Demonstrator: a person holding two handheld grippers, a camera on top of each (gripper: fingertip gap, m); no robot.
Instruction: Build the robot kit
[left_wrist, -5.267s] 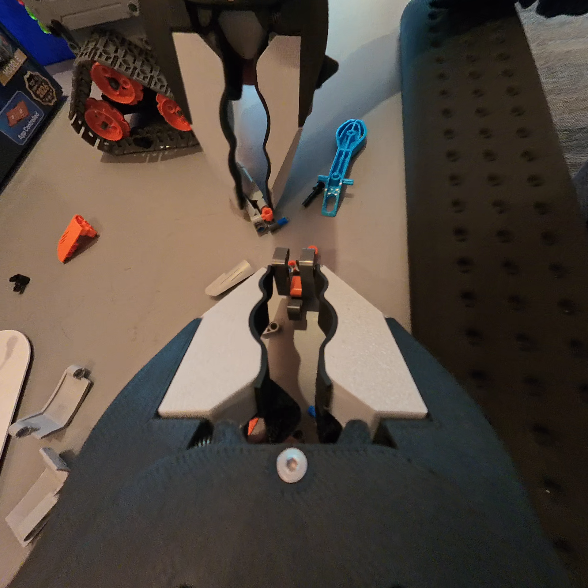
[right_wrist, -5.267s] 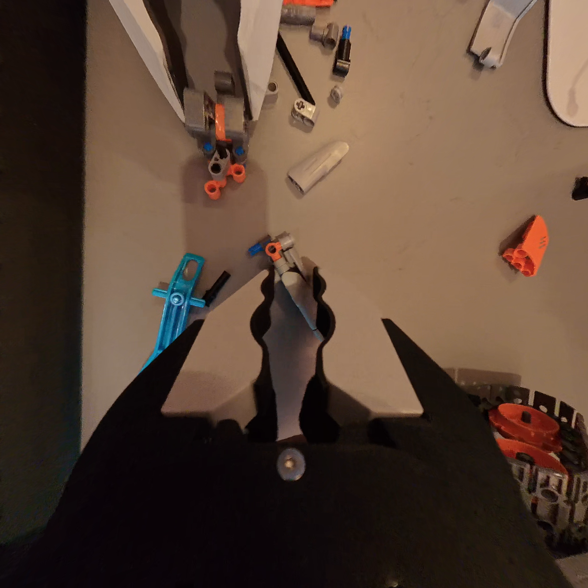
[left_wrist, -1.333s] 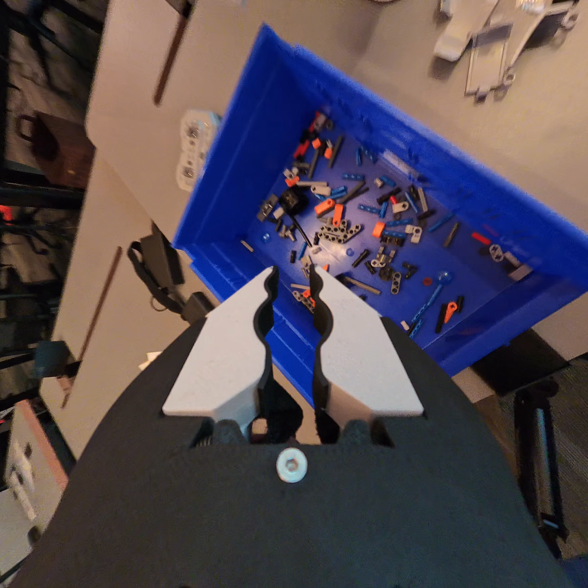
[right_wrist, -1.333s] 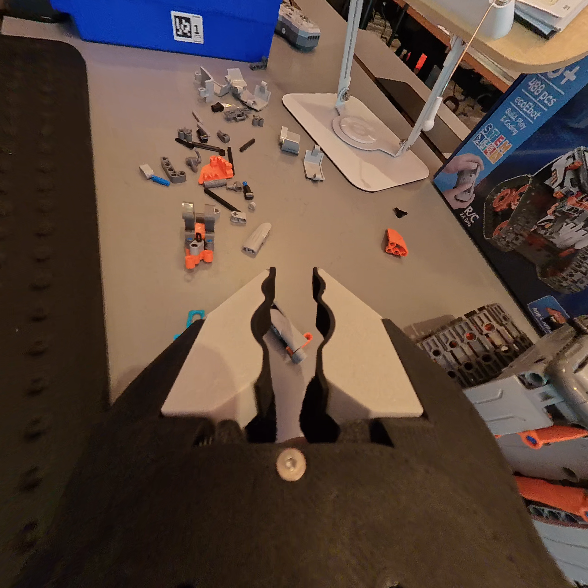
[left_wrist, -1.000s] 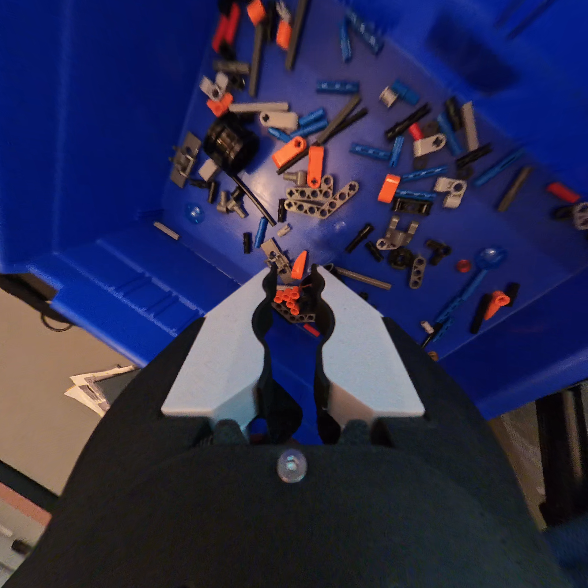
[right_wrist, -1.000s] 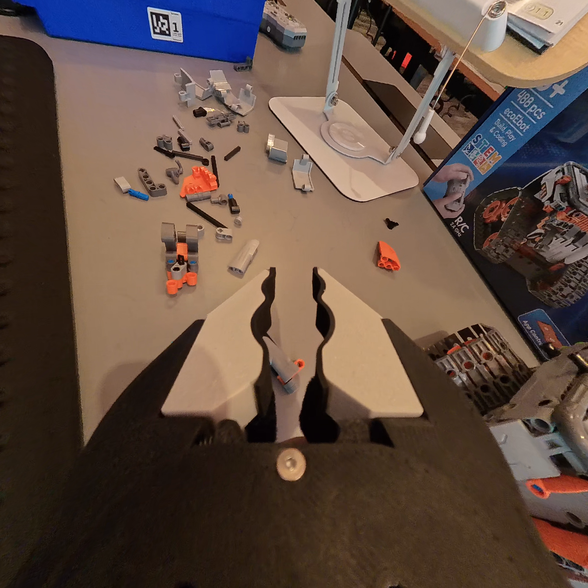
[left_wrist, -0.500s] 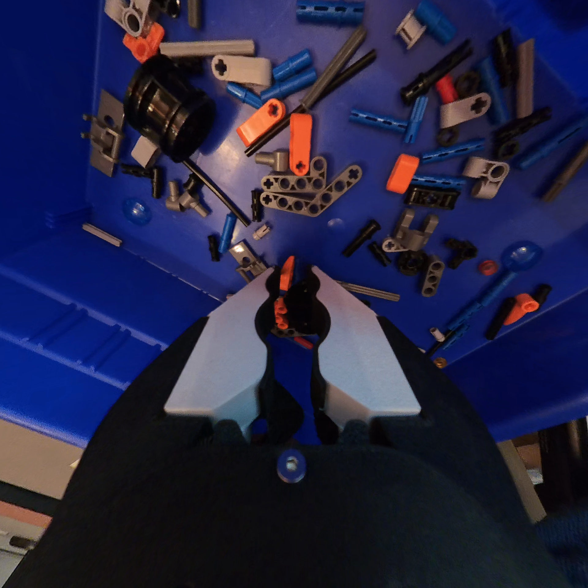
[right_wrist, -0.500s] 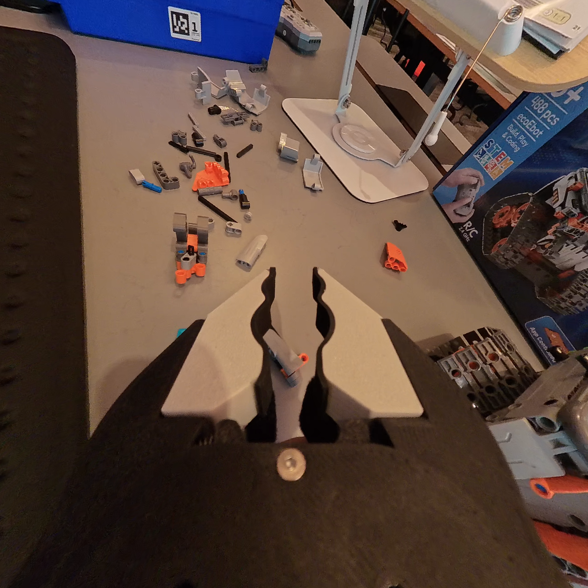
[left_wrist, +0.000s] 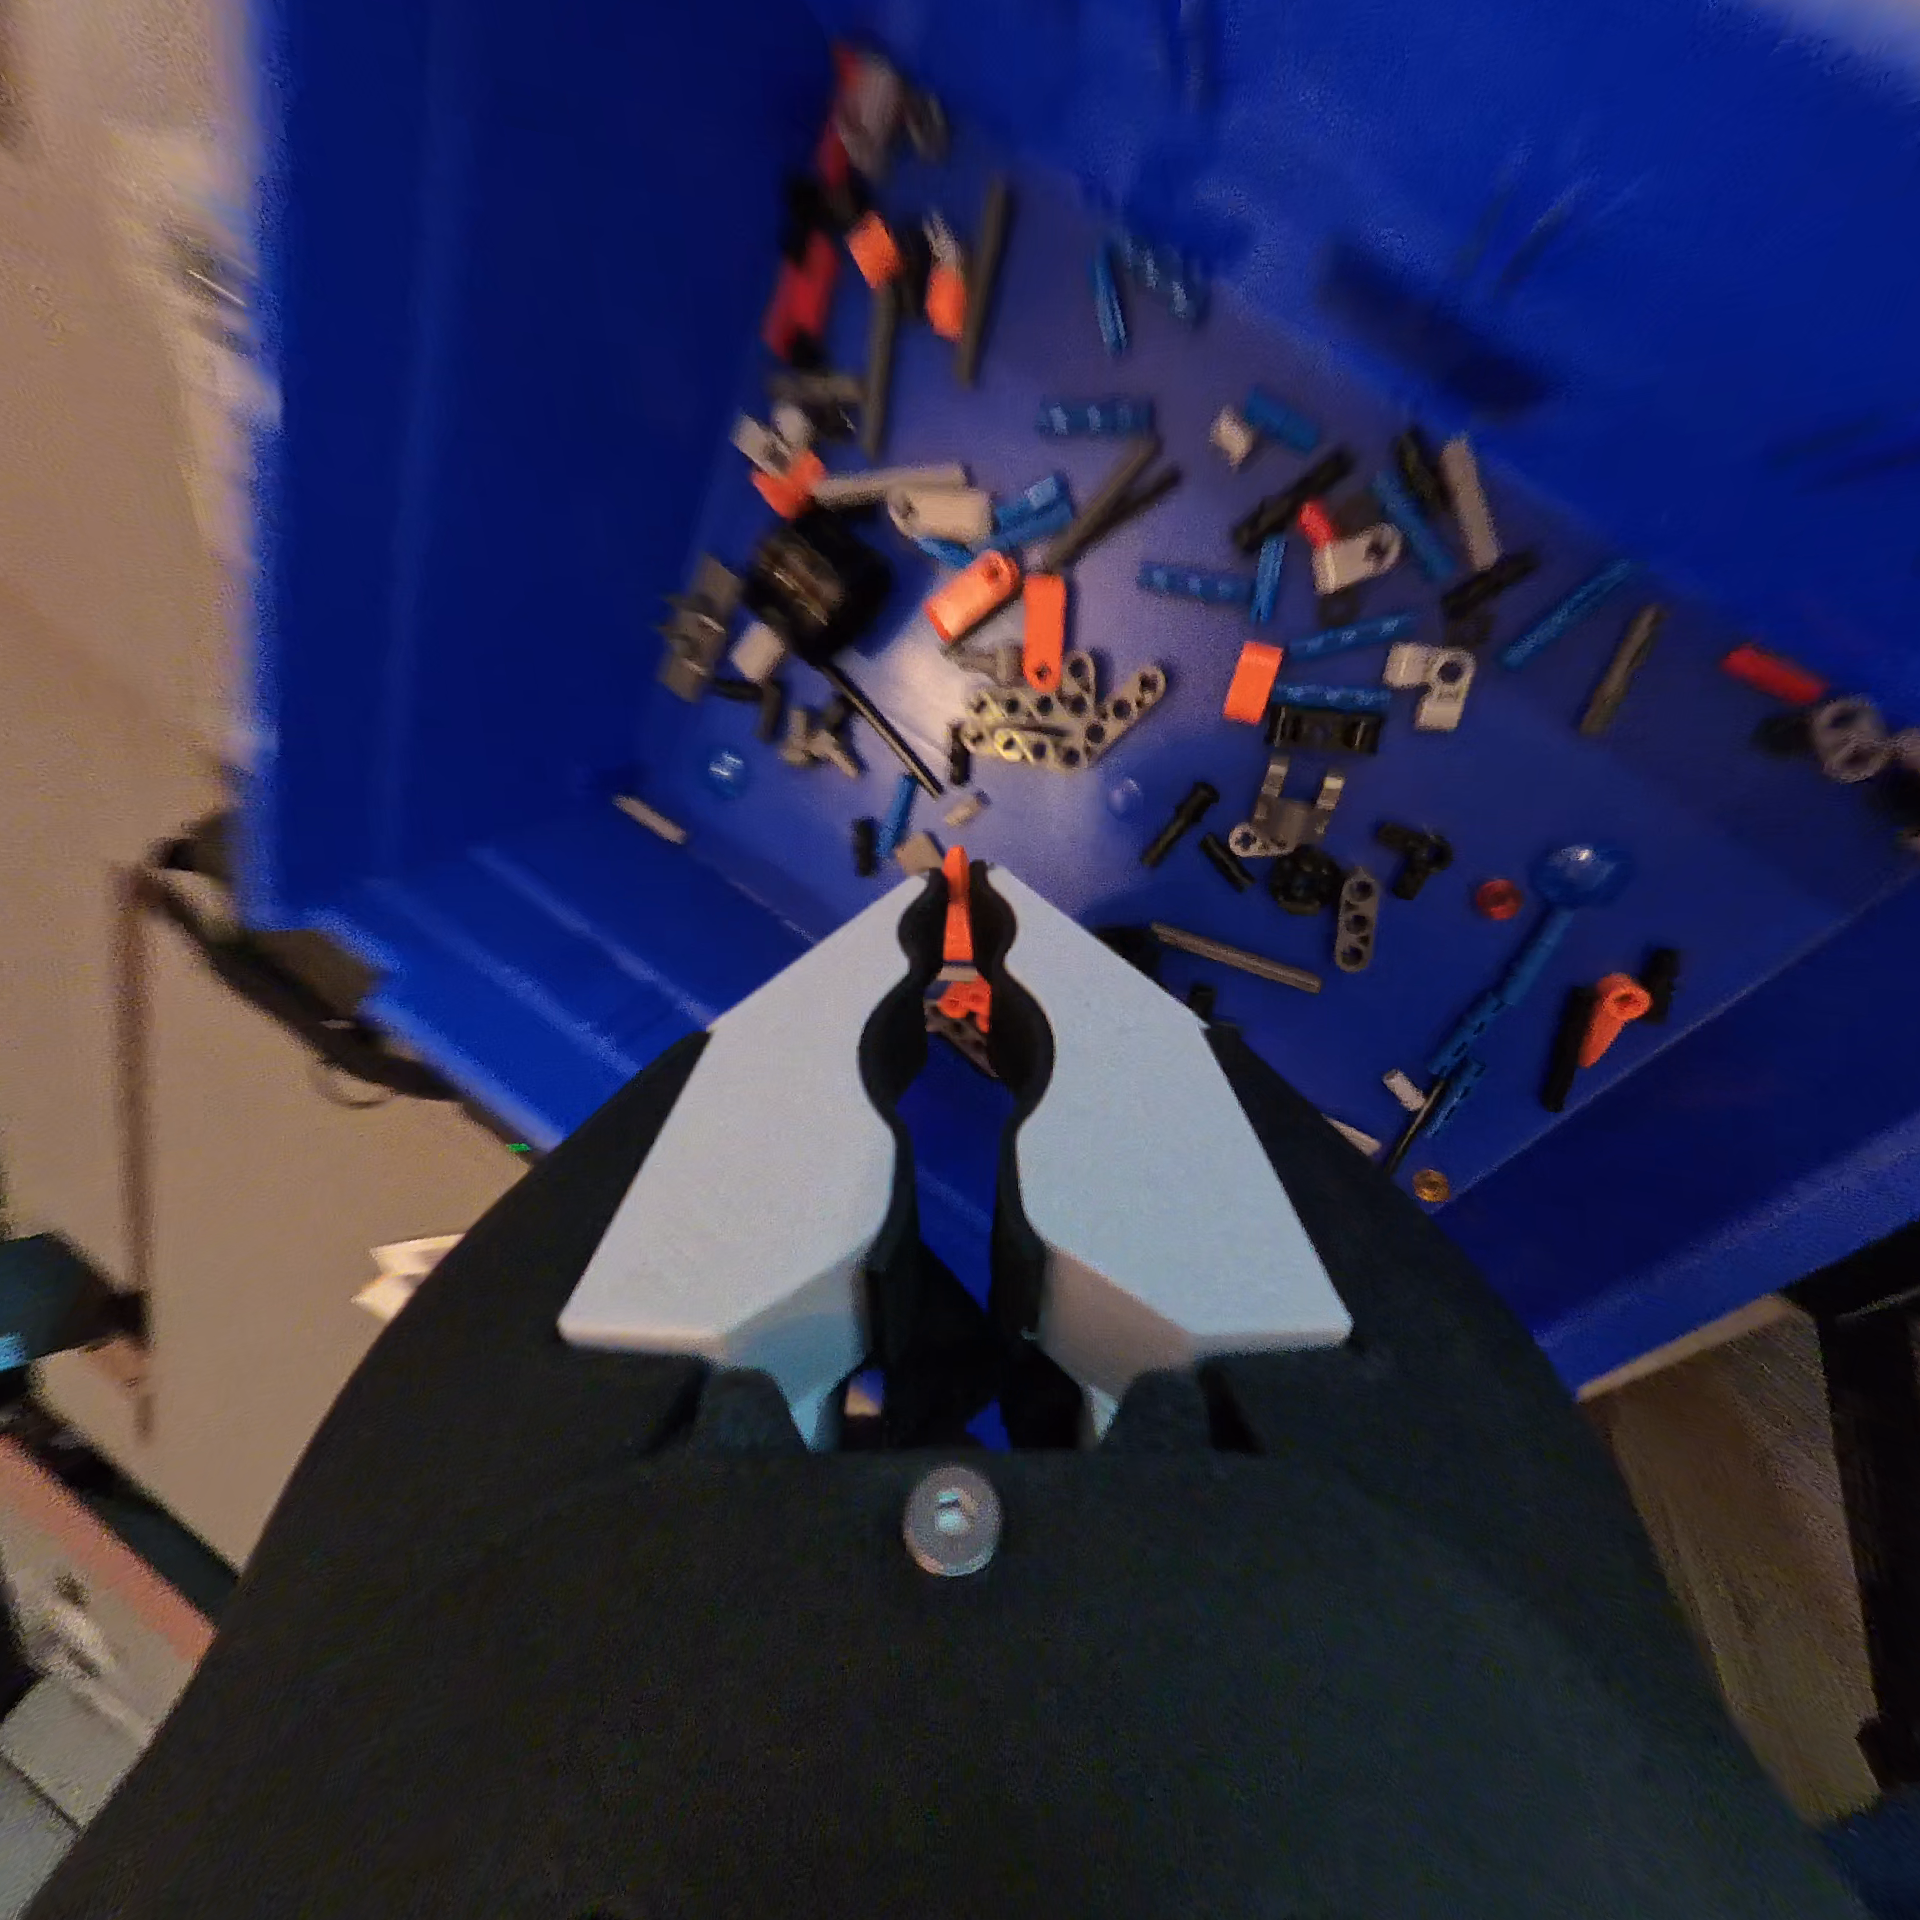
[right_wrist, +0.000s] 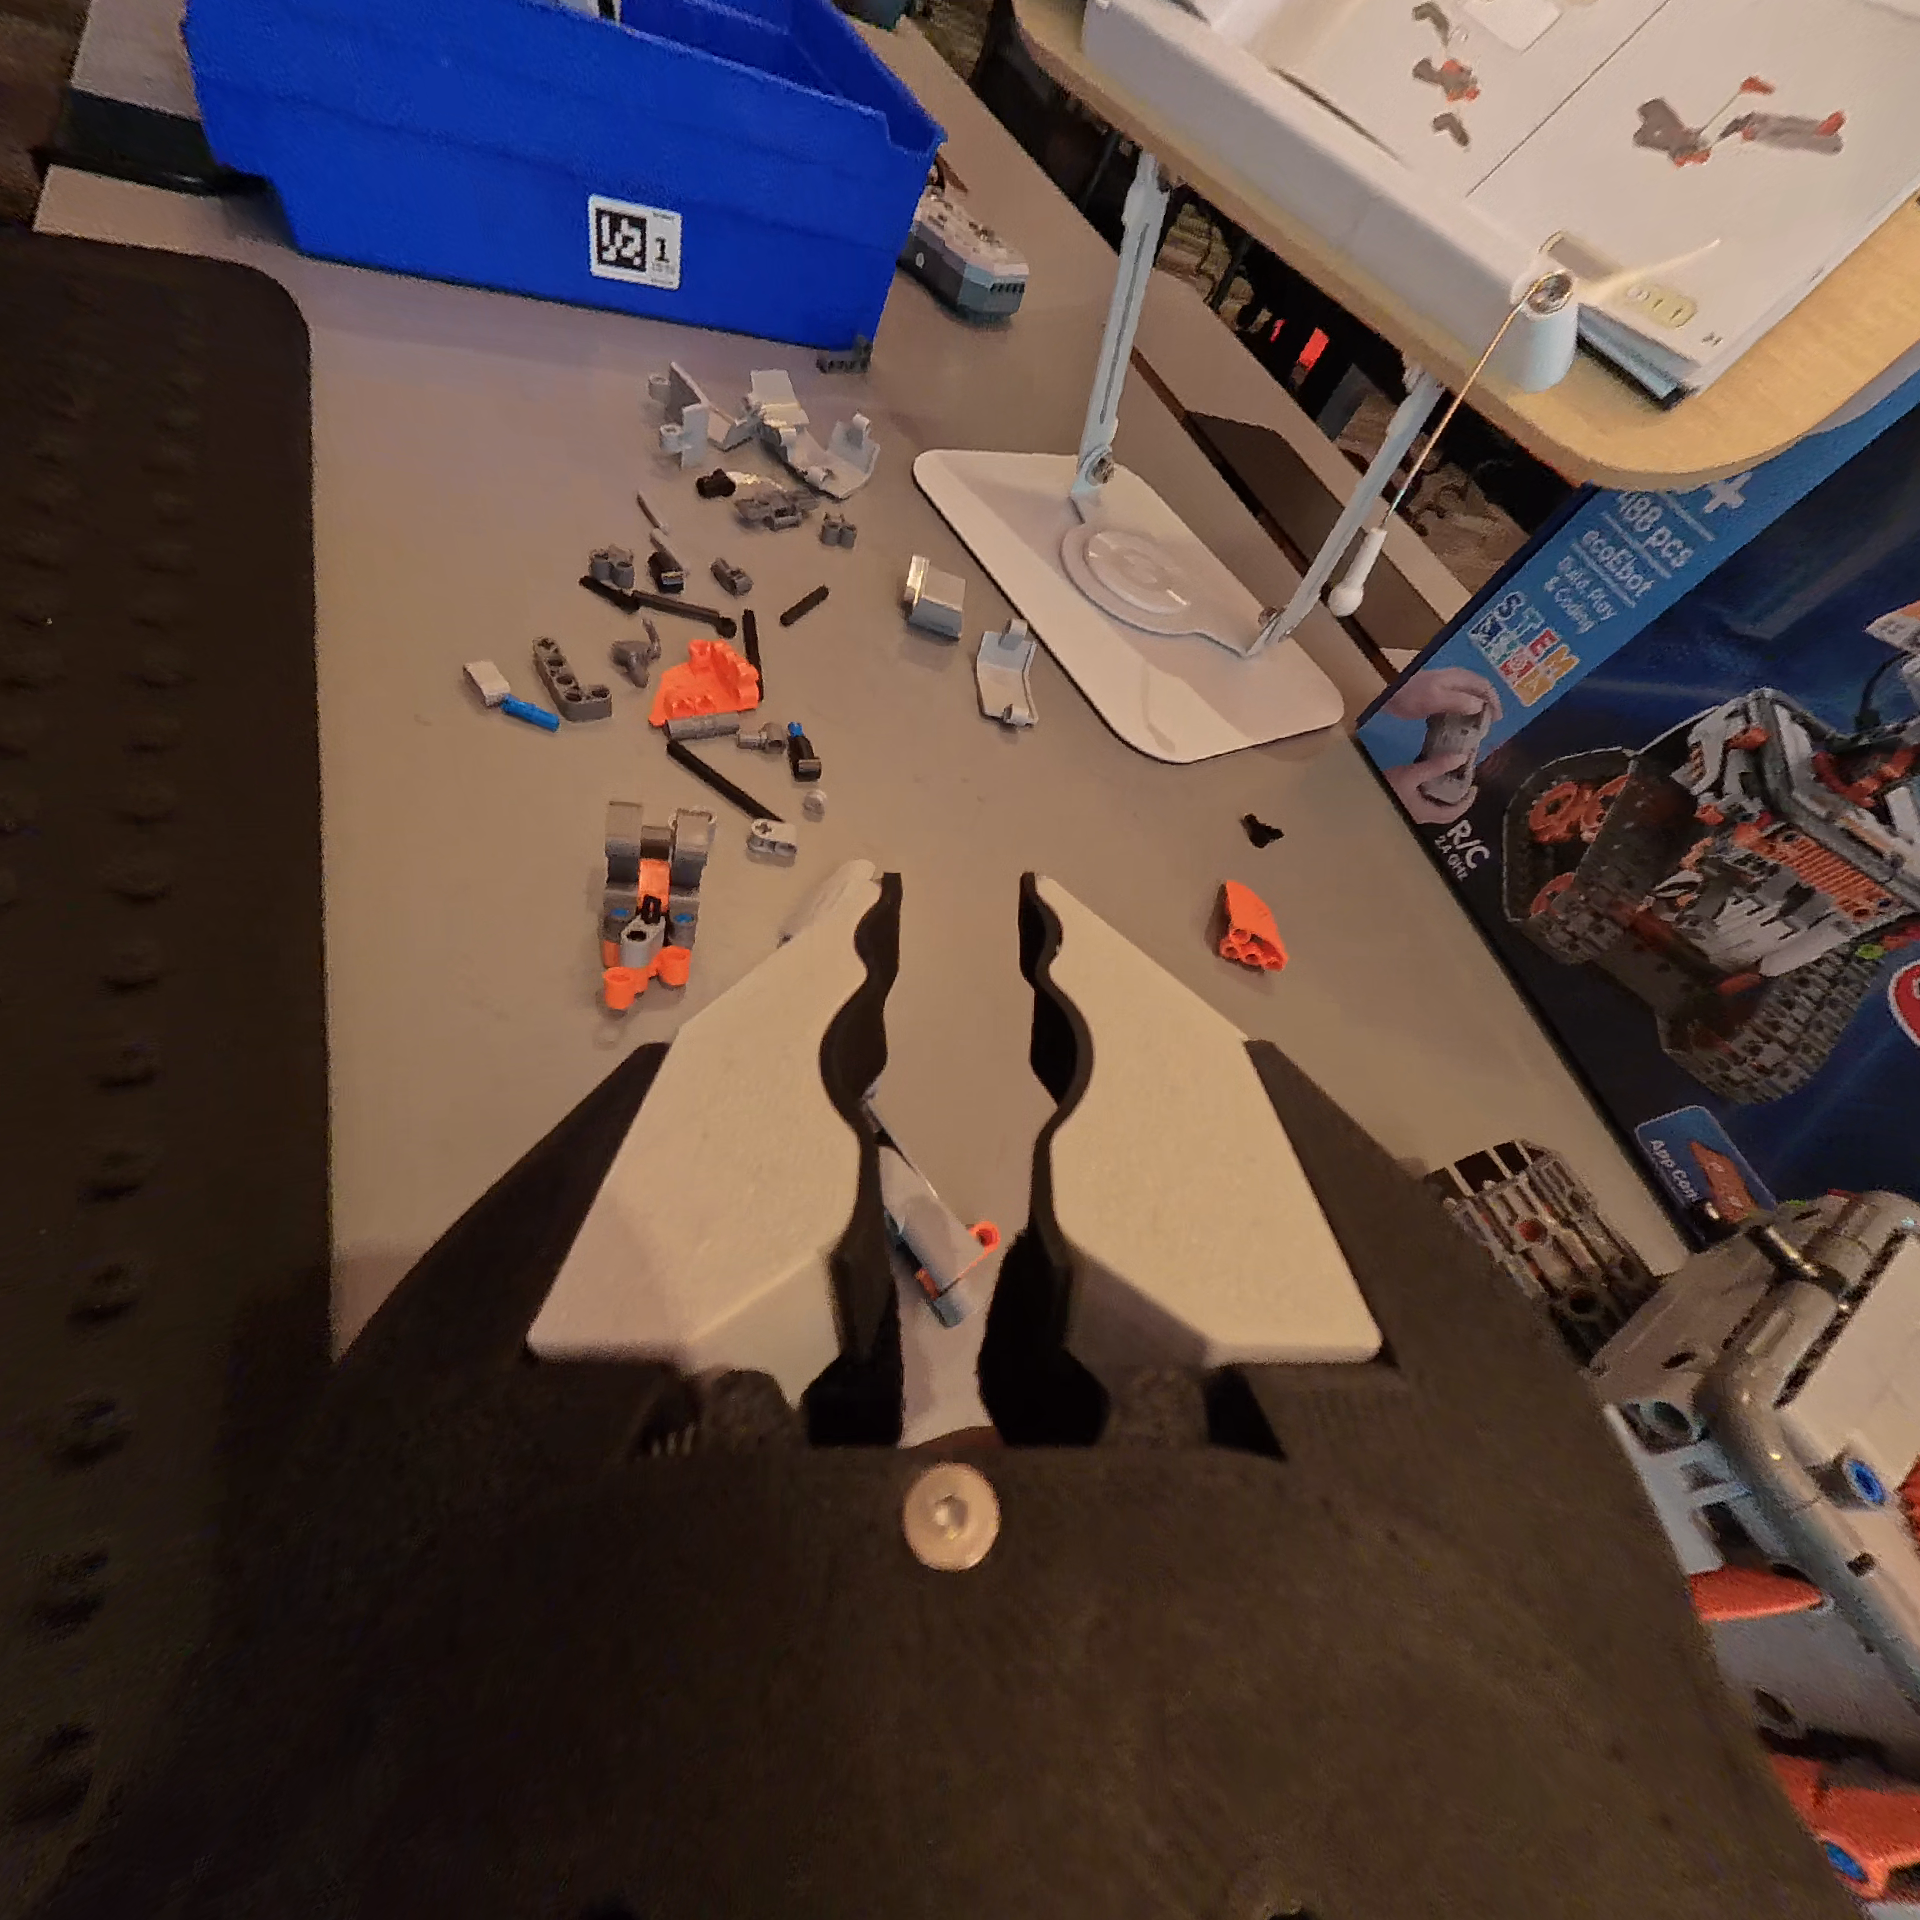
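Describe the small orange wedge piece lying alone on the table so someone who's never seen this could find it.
Start at the white lamp base on the grey table, then look toward the big blue toy box. The orange wedge piece lies between them, just right of the right gripper. Unlike the other orange parts, it sits alone, with round holes in its near end.
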